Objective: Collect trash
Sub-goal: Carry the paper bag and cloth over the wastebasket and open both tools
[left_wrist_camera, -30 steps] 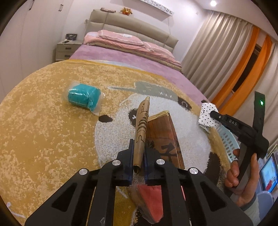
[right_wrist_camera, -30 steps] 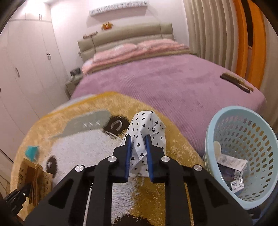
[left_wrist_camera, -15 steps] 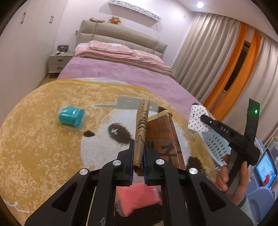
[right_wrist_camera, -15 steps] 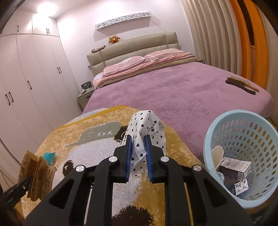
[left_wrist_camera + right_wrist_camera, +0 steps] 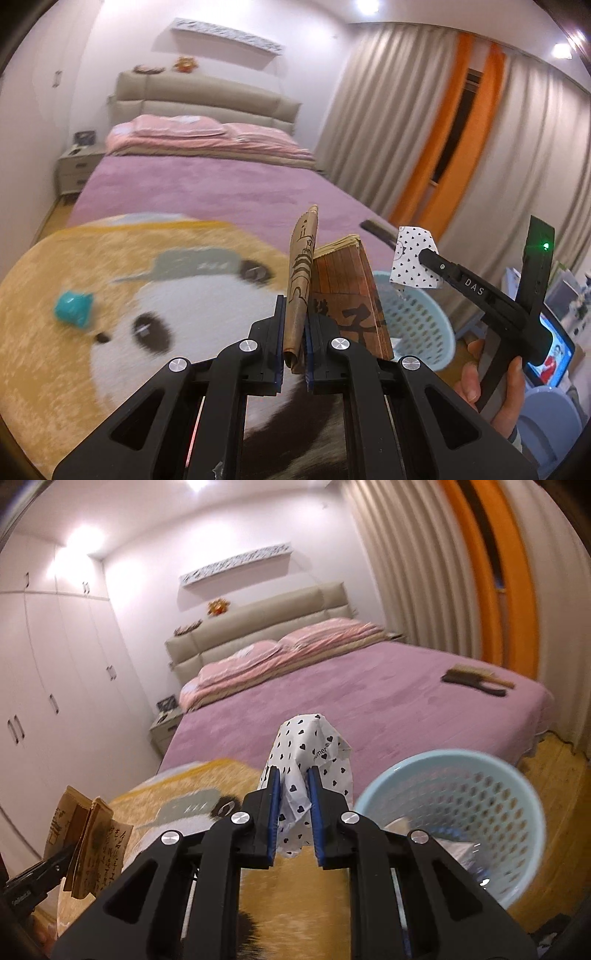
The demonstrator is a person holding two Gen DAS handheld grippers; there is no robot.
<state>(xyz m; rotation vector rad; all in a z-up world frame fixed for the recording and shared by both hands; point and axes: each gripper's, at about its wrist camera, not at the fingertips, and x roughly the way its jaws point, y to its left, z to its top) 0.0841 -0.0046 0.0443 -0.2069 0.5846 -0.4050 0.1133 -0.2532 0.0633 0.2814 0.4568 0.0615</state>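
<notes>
Both tools rose; only right view shows basket contents.

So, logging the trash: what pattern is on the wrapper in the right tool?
White with small black hearts; right wrist view.

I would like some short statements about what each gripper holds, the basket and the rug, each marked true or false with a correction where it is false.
1. The left gripper is shut on a brown paper bag. True.
2. The right gripper is open and holds nothing. False: it is shut on a white wrapper with black hearts.
3. The light blue basket already has some trash inside. True.
4. The teal packet lies in the basket. False: it lies on the panda rug.
5. A brush lies on the purple bed. True.
</notes>
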